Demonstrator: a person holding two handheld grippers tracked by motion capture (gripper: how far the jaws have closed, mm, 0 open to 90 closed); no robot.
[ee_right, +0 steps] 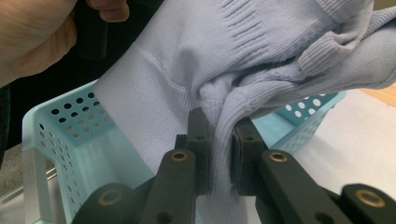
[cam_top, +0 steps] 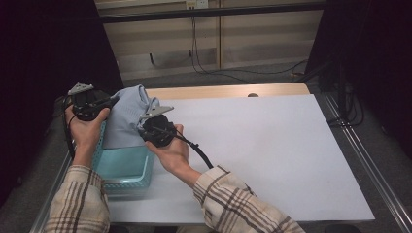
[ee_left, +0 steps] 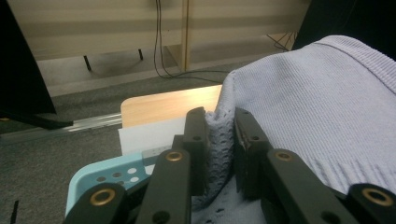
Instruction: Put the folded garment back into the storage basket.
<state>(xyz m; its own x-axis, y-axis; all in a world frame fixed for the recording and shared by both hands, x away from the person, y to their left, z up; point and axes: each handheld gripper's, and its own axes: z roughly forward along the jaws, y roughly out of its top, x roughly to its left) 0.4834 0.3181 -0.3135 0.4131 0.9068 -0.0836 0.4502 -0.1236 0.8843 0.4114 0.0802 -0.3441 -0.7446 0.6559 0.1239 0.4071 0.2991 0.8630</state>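
A pale lavender knitted garment point(cam_top: 125, 116) hangs stretched between both grippers above a light blue perforated basket point(cam_top: 127, 170) at the table's left edge. My left gripper point(cam_top: 107, 104) is shut on a fold of the garment point(ee_left: 299, 112), its jaws pinching the knit edge point(ee_left: 219, 135). My right gripper point(cam_top: 145, 125) is shut on a bunched part of the same garment point(ee_right: 196, 70), held just over the basket point(ee_right: 65, 135). The lower cloth drops into the basket.
The white table sheet point(cam_top: 272, 150) stretches to the right of the basket, with a wooden strip point(cam_top: 228, 91) along the far edge. Cables point(cam_top: 218, 68) lie on the floor beyond. Metal rails run along the table sides.
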